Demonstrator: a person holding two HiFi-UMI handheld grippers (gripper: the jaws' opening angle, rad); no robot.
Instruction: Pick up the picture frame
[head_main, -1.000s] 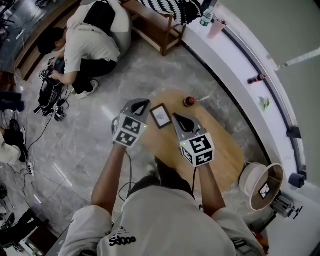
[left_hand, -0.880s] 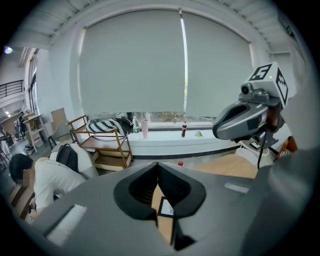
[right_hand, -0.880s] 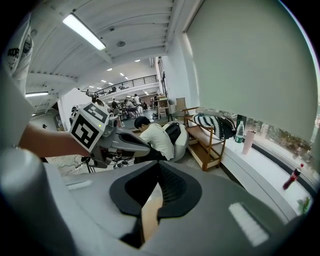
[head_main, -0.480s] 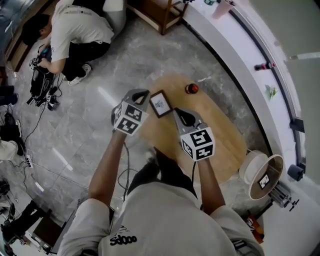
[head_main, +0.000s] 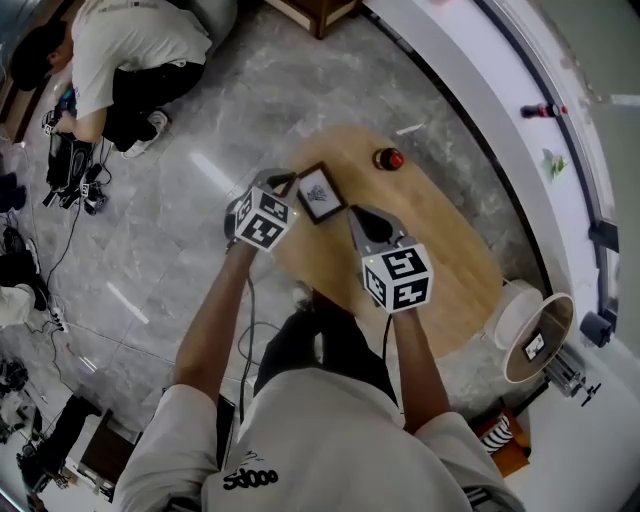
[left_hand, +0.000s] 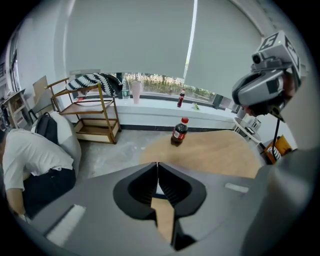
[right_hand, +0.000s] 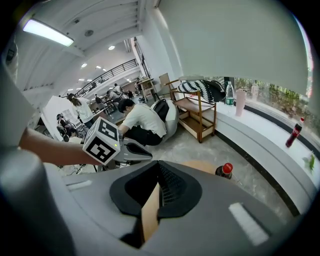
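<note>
The picture frame, small and dark-edged with a white picture, lies flat near the far left edge of the oval wooden table. My left gripper is shut, its tips right beside the frame's left corner. In the left gripper view the left gripper has its jaws meeting, and a white sliver of the frame shows through the gap behind them. My right gripper is shut and empty, just to the frame's right over the table. In its own view the right gripper has only wood below it.
A red-capped cola bottle stands on the table beyond the frame. A person crouches on the floor at the upper left. A white window ledge curves along the right. A round white stand sits off the table's right end.
My left gripper has edged closer to the frame's left corner. The right gripper keeps its place beside the frame. My head has shifted, so the whole scene sits higher in view.
</note>
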